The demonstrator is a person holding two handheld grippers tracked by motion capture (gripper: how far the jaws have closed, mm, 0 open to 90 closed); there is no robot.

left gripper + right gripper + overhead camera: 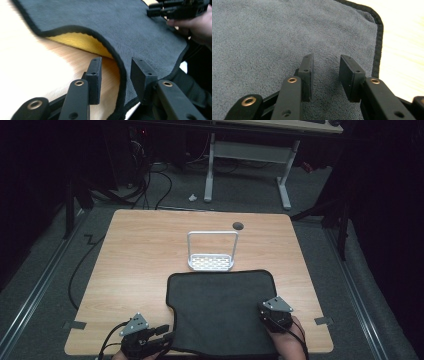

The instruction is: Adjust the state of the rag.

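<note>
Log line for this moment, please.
left tool: open, astride raised mat edge, yellow underside showing | right tool: open over mat | rack: untouched behind mat

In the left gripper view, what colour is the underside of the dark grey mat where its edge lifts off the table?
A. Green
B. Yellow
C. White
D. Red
B: the raised edge of the mat arches up off the wooden table just ahead of the left gripper, and the exposed underside is yellow.
</note>
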